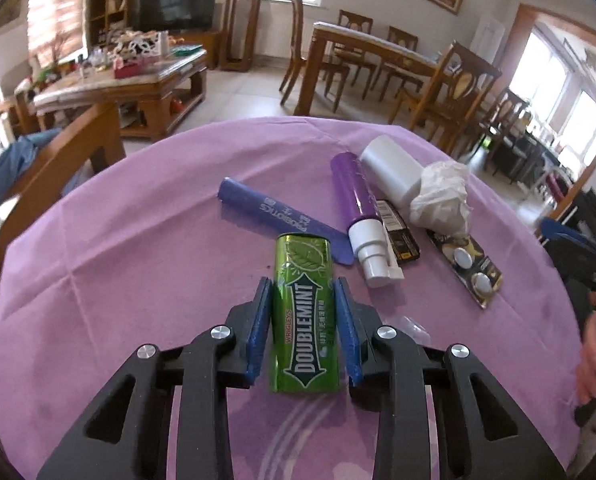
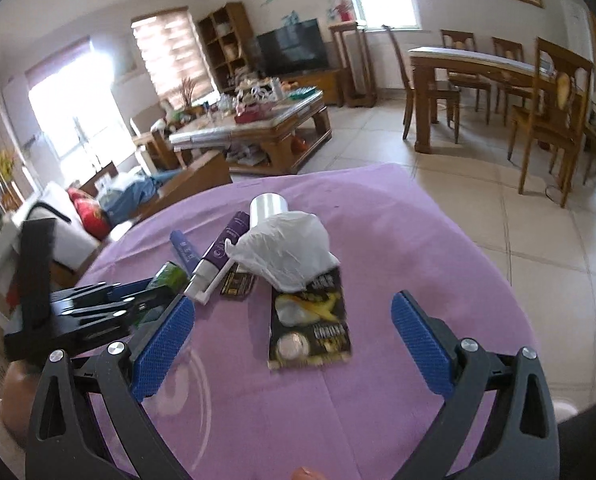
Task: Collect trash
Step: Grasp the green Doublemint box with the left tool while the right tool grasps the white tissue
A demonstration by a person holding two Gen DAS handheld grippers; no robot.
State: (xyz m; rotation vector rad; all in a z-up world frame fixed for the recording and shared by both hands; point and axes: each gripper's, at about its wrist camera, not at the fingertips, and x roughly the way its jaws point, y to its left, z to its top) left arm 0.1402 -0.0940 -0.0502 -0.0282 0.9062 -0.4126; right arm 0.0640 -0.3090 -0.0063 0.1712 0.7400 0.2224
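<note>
Green and glossy, the Doublemint gum pack (image 1: 304, 312) lies flat on the purple tablecloth (image 1: 138, 248), white lettering running along its length. The left gripper (image 1: 303, 292) has its blue pads against both long sides, pinching the pack. Just beyond the pack lie a blue wrapper (image 1: 258, 206) and a purple tube (image 1: 356, 204) with a white cap; past the tube sit a white container (image 1: 392, 170), a crumpled white bag (image 1: 442, 196) and a black battery card (image 1: 468, 268). The right gripper (image 2: 292, 316) hovers with jaws spread wide on either side of the battery card, apart from it.
</note>
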